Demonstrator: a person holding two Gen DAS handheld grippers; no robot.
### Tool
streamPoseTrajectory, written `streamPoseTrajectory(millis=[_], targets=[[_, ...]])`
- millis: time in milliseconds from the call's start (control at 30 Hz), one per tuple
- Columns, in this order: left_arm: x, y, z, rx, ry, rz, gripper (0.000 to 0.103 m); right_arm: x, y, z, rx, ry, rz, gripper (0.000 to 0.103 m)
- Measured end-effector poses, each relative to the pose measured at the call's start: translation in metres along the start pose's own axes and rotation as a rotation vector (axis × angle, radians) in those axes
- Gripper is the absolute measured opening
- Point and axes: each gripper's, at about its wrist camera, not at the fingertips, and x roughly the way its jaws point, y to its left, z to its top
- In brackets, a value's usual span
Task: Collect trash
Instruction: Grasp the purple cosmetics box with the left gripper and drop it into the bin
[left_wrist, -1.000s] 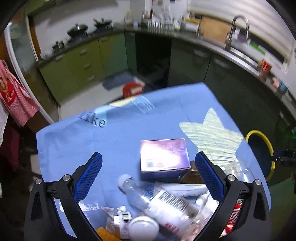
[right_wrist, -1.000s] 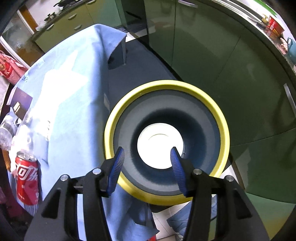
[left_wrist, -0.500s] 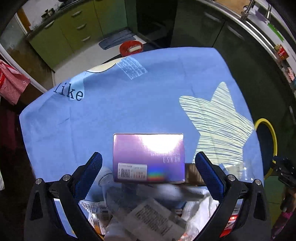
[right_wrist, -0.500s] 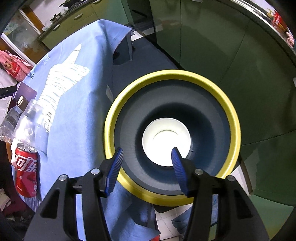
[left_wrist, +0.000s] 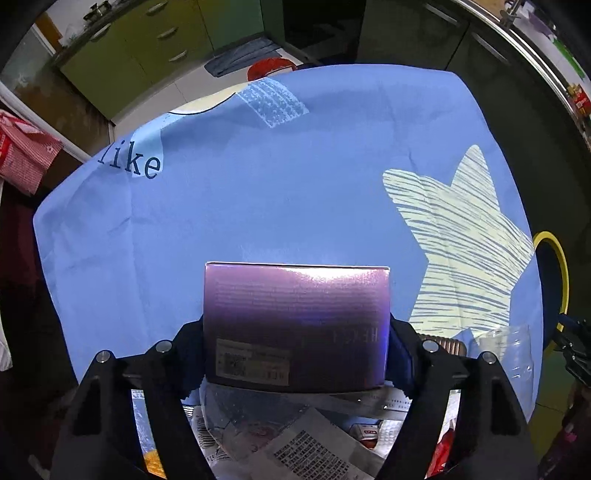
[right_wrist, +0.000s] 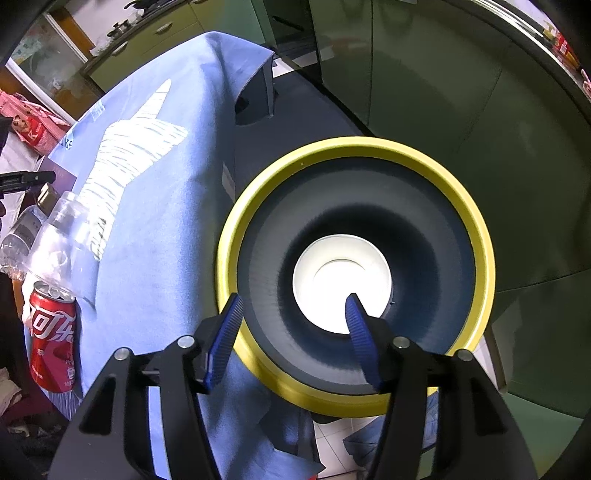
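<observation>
**Left claw grips one purple box; right claw hangs empty over one bin**

The left claw (left_wrist: 295, 347) is closed on a single purple box (left_wrist: 295, 325), one blue pad pressed to each of its side walls, the barcode label facing the camera. Beneath and behind the box lies a heap of printed papers (left_wrist: 306, 448) and clear plastic wrap. The blue cloth (left_wrist: 277, 192) covering the bench carries one striped pale star and the word "like".

The right claw (right_wrist: 291, 325) stands partly open with nothing between its two ribbed blue fingers (right_wrist: 360, 339). It hangs above one yellow-rimmed bin (right_wrist: 480, 236) beside the bench, with one white disc showing at the bin's bottom. On the bench edge to the left stand one red cola can (right_wrist: 51, 332) and one clear plastic bottle (right_wrist: 59, 236).
</observation>
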Motion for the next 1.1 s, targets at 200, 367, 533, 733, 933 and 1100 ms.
streamPoseTrajectory(millis=[200, 367, 533, 733, 933, 1100], targets=[[-0.017, 0.007, 0.001, -0.003, -0.042, 0.004, 0.076, -0.004, 0.001, 0.002, -0.002, -0.020, 0.002, 0.055], [-0.059, 0.005, 0.001, 0.026, -0.126, 0.027, 0.076, -0.015, -0.002, 0.002, 0.008, -0.050, 0.003, 0.055], [-0.114, -0.030, -0.015, 0.117, -0.217, -0.011, 0.076, -0.035, -0.011, -0.008, 0.027, -0.101, -0.013, 0.055], [-0.156, -0.132, -0.049, 0.348, -0.283, -0.159, 0.076, -0.063, -0.042, -0.040, 0.092, -0.159, -0.045, 0.055], [-0.145, -0.258, -0.066, 0.579, -0.231, -0.289, 0.076, -0.087, -0.080, -0.079, 0.164, -0.195, -0.088, 0.055], [-0.100, -0.344, -0.065, 0.681, -0.147, -0.331, 0.076, -0.101, -0.110, -0.112, 0.223, -0.217, -0.104, 0.055]])
